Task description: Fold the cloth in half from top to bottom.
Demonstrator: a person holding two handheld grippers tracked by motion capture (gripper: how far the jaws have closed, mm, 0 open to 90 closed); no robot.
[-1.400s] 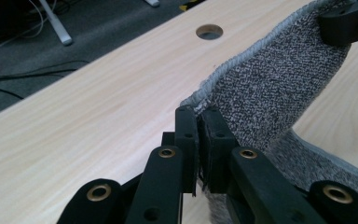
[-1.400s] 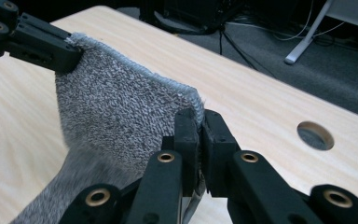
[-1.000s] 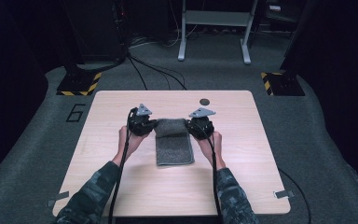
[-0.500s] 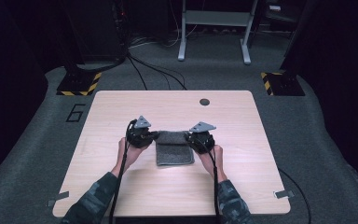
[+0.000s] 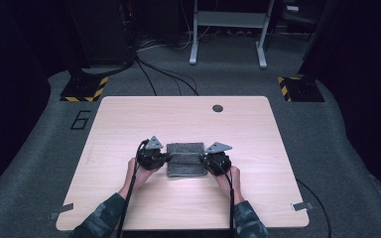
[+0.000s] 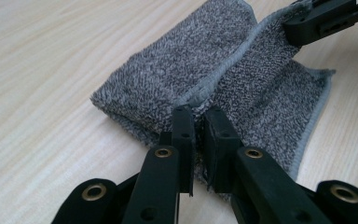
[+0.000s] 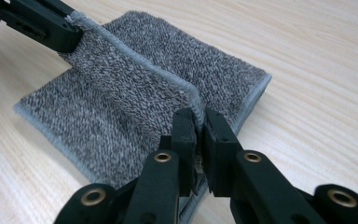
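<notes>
1. Counter (image 5: 129,124): pale wood, rounded corners, standing on grey floor (image 5: 39,163). The high view takes in its whole top; the gripper views give wood grain close up.
2. Towel (image 5: 185,159): grey terry, folded, lying near the middle of the counter toward the person's edge, between the two grippers. From above it reads as a flat oblong with a crease across it. The left gripper view (image 6: 168,79) shows a hemmed edge lifted off the lower layer, which the high view does not show. The right gripper view (image 7: 135,93) shows the same raised hem running across to the other gripper.
3. Left gripper (image 5: 151,157): at the towel's left end. In its own view (image 6: 199,116) the fingers are pinched narrow on the hem. It also appears at top left of the right gripper view (image 7: 70,32), gripping the hem's far end.
4. Right gripper (image 5: 216,161): at the towel's right end. Own view (image 7: 199,116): fingers narrow, clamped on the hem. Seen at top right of the left gripper view (image 6: 303,21).
5. Dark round spot (image 5: 218,108): on the counter's far side, well apart from the towel.
</notes>
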